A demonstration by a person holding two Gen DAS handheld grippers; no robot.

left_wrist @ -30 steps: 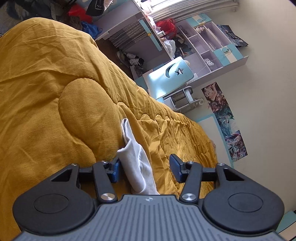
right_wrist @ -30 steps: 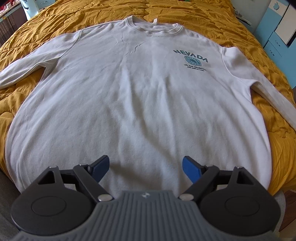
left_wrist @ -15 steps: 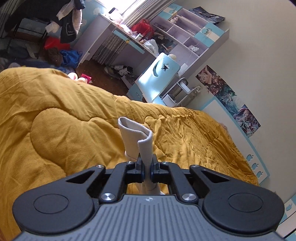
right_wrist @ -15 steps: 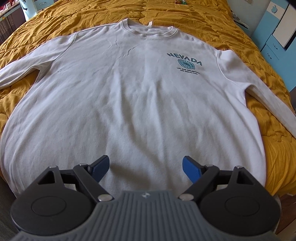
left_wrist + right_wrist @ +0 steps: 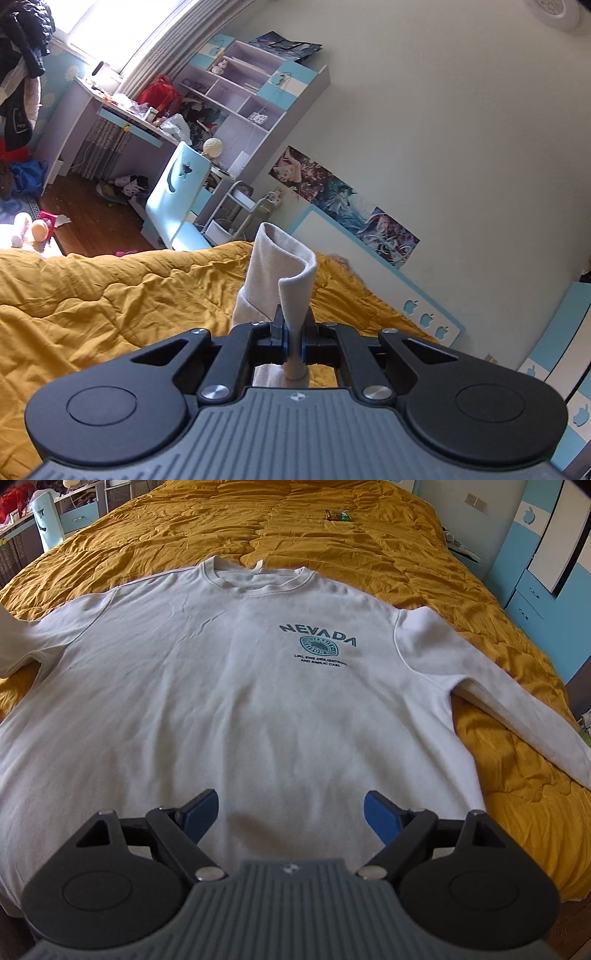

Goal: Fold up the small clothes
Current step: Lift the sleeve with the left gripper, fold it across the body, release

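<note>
I see a white sweatshirt (image 5: pixel 229 701) with a teal "NEVADA" print and a round teal emblem on its chest, lying on a mustard-yellow quilted bedspread (image 5: pixel 332 535). On my left gripper (image 5: pixel 293 341) the black arms carry blue pads that pinch a pale grey-white cuff (image 5: pixel 280 273), and the right gripper (image 5: pixel 291 812) shows the same 2 colours. Behind, I make out a light blue chair (image 5: pixel 173 199) and a blue-and-white shelf unit (image 5: pixel 258 96).

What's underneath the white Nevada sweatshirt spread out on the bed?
The white long-sleeved sweatshirt lies flat on a mustard-yellow quilted bedspread, which shows all around it. Anything directly beneath the fabric is covered and cannot be seen.
</note>
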